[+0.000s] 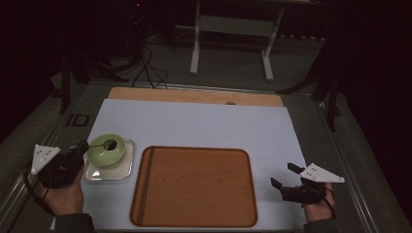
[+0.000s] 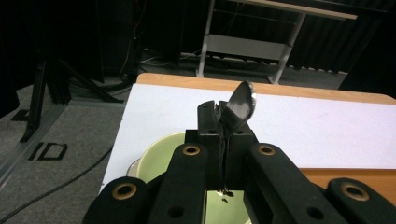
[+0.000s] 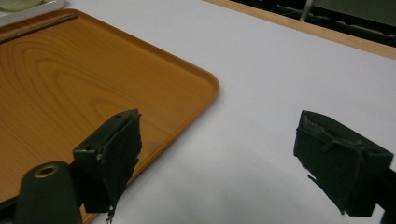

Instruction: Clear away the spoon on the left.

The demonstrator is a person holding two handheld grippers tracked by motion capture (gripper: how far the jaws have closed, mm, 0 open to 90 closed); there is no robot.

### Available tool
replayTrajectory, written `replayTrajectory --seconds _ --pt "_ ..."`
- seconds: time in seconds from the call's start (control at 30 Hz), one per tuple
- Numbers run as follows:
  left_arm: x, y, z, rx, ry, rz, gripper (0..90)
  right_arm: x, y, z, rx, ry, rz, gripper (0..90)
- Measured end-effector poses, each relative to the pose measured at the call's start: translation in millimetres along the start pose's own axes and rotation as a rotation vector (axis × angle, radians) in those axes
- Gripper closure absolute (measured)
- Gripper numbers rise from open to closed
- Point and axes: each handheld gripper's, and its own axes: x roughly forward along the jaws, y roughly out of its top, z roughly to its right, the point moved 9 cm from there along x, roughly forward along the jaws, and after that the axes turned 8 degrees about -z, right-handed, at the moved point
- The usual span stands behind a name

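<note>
Pale green bowl (image 1: 106,151) on white square plate (image 1: 127,170). Beside the plate: orange-brown wood-grain tray (image 1: 194,187). White mat (image 1: 204,124) beneath. Silver spoon (image 2: 242,103); black grippers.

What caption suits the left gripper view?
Left gripper clamps a metal spoon, bowl end up, above a green bowl on the white table.

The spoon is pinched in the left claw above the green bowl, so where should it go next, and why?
Probably across to the wooden tray. The left claw is shut on the spoon, held above the green bowl, and the tray beside it lies bare.
</note>
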Motion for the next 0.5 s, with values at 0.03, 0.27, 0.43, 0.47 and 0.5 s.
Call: replayTrajectory --seconds 0.03,0.27,0.43,0.47,0.5 --pt "0.0 0.0 0.0 0.000 0.000 0.000 89.0 0.0 0.0 0.0 0.000 0.000 0.000 14.6" --pt "-1.6 3.0 9.6 0.022 -0.021 -0.004 89.1 -0.2 -0.1 0.1 0.002 0.001 0.001 14.6" --pt "-2.9 4.8 15.1 0.038 -0.037 -0.008 89.1 -0.4 0.0 0.4 0.001 -0.001 0.003 14.5" --pt "-3.2 5.5 19.1 0.048 -0.056 -0.017 89.1 -0.5 0.0 0.3 0.001 0.000 0.003 14.5" --pt "-3.0 5.4 21.1 0.054 -0.066 -0.023 89.1 -0.5 0.1 0.2 0.001 0.000 0.003 14.6"
